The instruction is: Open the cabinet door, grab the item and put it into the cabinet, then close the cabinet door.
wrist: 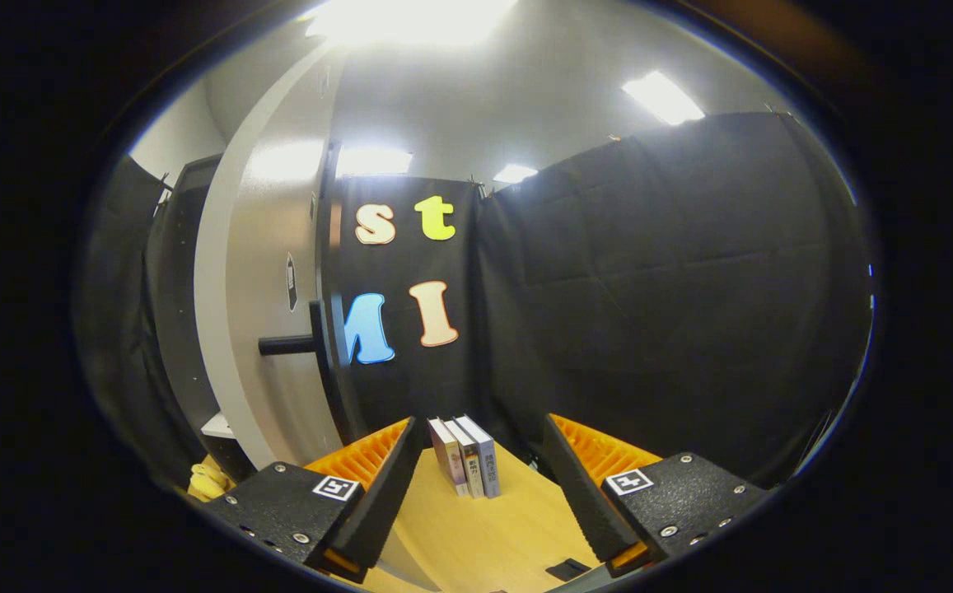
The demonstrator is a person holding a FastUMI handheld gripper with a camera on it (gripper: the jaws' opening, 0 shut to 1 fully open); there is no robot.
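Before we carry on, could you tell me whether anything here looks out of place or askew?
Nothing stands out. The cabinet door stands open, three books stand upright together on the wooden table, and the tool is open with the books just ahead of its fingers.

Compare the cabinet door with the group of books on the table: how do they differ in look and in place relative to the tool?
The cabinet door is tall, pale grey and swung open, off to the side of the open tool; the books are small, multicoloured, just ahead between its fingers. The door carries a dark handle; the books stand on the wooden table. Both are upright, and the tool touches neither.
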